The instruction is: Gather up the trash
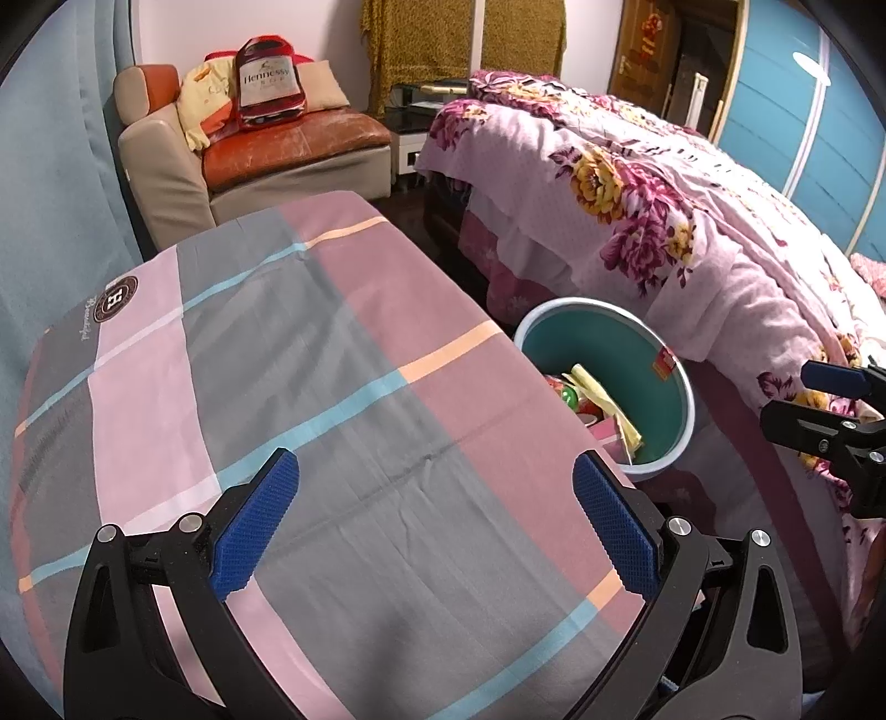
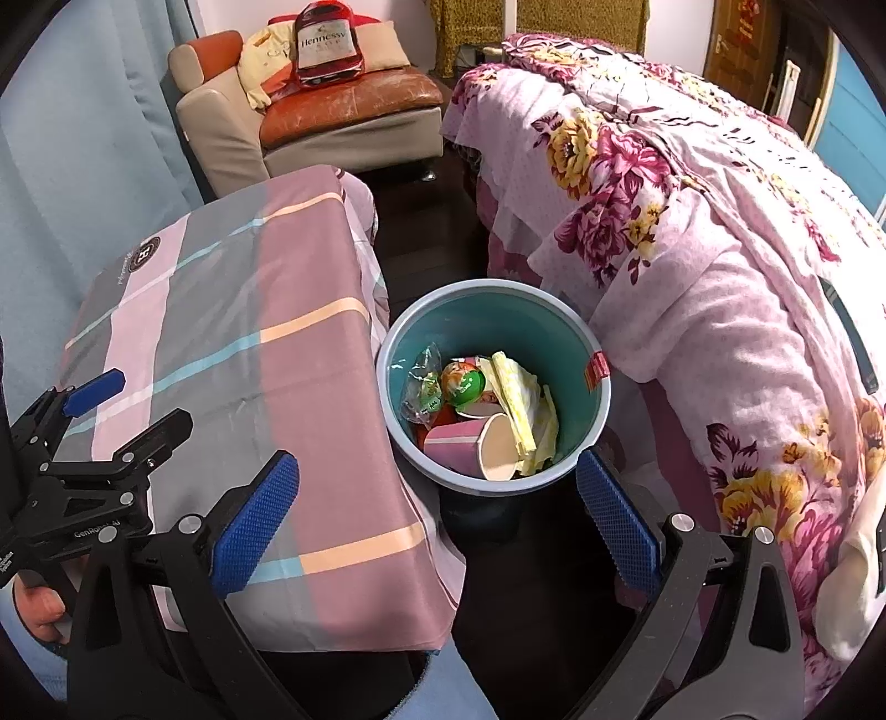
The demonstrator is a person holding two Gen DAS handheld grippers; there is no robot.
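My left gripper [image 1: 434, 479] and right gripper [image 2: 437, 479] look alike: black frames, silver screws, knobbly blue pads [image 2: 252, 526]; bare fingers [image 2: 41, 609] show.

It was a home bedroom: a floral-quilted bed [image 1: 664, 183], a worn sofa [image 1: 266, 149], and curtains [image 1: 459, 39].

The smooth plastic bin [image 2: 581, 327] holds paper cups [image 2: 470, 446] and a crinkly glossy wrapper [image 2: 418, 387], beside a matt woven cloth table cover [image 2: 221, 343].
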